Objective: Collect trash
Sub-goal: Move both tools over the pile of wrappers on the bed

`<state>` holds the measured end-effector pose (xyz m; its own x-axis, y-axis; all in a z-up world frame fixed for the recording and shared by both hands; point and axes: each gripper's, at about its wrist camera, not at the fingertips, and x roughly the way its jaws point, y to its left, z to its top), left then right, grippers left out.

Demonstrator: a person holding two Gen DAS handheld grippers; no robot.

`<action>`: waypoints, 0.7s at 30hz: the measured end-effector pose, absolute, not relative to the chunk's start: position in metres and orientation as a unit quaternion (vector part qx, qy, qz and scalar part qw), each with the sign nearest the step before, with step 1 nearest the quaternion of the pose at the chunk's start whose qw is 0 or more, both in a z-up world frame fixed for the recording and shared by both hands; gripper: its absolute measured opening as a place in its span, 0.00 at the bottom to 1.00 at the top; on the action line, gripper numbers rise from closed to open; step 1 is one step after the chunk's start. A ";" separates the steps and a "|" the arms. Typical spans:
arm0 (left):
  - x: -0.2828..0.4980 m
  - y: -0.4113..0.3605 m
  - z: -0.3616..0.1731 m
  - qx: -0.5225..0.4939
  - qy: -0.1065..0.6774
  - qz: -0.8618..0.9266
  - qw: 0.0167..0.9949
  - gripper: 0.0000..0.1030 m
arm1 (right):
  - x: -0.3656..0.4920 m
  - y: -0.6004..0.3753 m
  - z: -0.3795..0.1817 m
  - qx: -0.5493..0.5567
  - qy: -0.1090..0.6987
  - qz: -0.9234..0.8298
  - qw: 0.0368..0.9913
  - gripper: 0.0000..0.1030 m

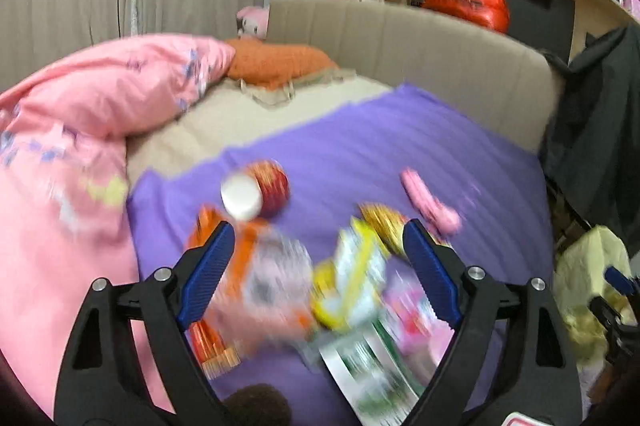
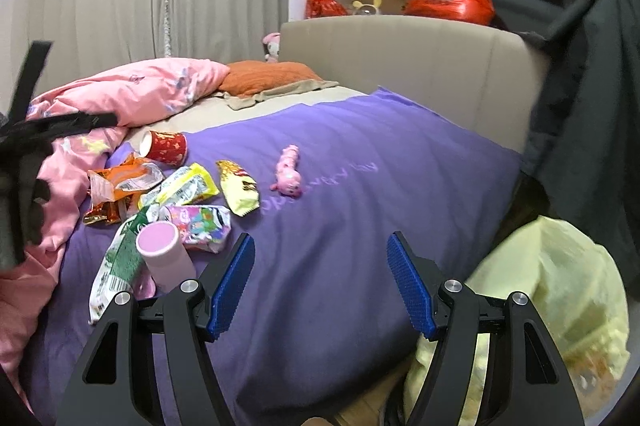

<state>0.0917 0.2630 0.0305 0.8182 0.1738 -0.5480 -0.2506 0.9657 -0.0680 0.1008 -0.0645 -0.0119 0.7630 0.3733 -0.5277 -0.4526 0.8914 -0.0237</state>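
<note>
Both pairs of jaws stand released: the left gripper (image 1: 316,242) hangs over the blurred wrappers (image 1: 280,274), the right gripper (image 2: 320,258) over bare purple bedspread (image 2: 380,186). The trash lies on the bed's left part: orange packet (image 2: 120,186), red paper cup (image 2: 166,146), pink tube (image 2: 164,258). A pink toy (image 2: 288,172) lies apart; a yellow bag (image 2: 560,306) sits beside the bed.

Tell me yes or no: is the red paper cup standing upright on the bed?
No, the red paper cup lies on its side on the purple cover, its white open mouth facing left.

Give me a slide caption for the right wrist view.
Open right gripper hovers over purple bedspread strewn with crumpled snack wrappers, pale yellow plastic bag alongside.
</note>
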 end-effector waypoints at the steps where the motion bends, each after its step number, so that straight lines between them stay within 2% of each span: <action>1: 0.103 0.273 0.028 -0.058 0.284 0.117 0.950 0.80 | 0.104 -0.061 -0.014 -0.078 0.265 0.222 0.935 0.63; 10: 0.196 0.340 -0.028 -0.012 0.376 0.123 0.918 0.79 | 0.136 -0.032 -0.033 -0.116 0.278 0.220 0.928 0.63; 16: 0.217 0.354 -0.049 -0.040 0.396 0.100 0.912 0.56 | 0.165 0.002 -0.034 -0.131 0.281 0.240 0.920 0.63; 19: 0.222 0.361 -0.052 -0.050 0.398 0.098 0.911 0.52 | 0.186 0.028 -0.032 -0.133 0.288 0.274 0.908 0.63; 20: 0.223 0.364 -0.053 -0.062 0.396 0.092 0.911 0.43 | 0.192 0.035 -0.031 -0.135 0.289 0.284 0.904 0.63; 21: 0.221 0.366 -0.053 -0.074 0.394 0.088 0.912 0.44 | 0.198 0.042 -0.030 -0.137 0.291 0.293 0.900 0.63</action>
<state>0.2214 0.3656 -0.0528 0.6740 0.1027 -0.7316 -0.2196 0.9734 -0.0656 0.1975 0.0422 -0.0301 0.6585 0.4476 -0.6049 -0.6075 0.7906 -0.0763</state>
